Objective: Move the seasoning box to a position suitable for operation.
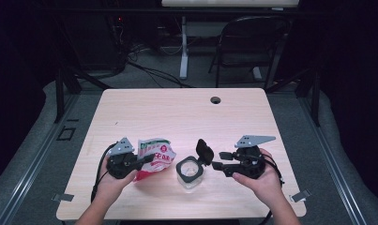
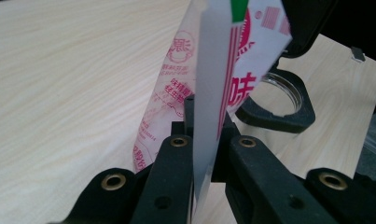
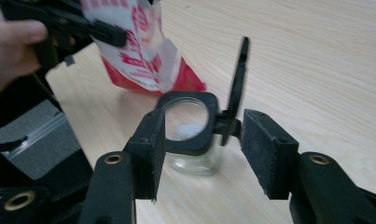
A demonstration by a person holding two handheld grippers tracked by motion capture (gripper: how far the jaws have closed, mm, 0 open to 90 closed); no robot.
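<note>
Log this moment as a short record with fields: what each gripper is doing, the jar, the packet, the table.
left gripper: shut on the red-and-white packet, gripping its flat edge and holding it beside the jar
right gripper: open, jaws on either side of the lid's hinge, not closed on it
jar: clear glass, black collar, upright on the table
lid: black, flipped open, standing up
jar contents: a little white material at the bottom
table: light wood, hole near the far edge

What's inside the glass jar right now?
Through the open black rim of the glass jar, with its lid flipped up, a small white patch shows at the bottom. The rim hides the rest of the inside.
</note>
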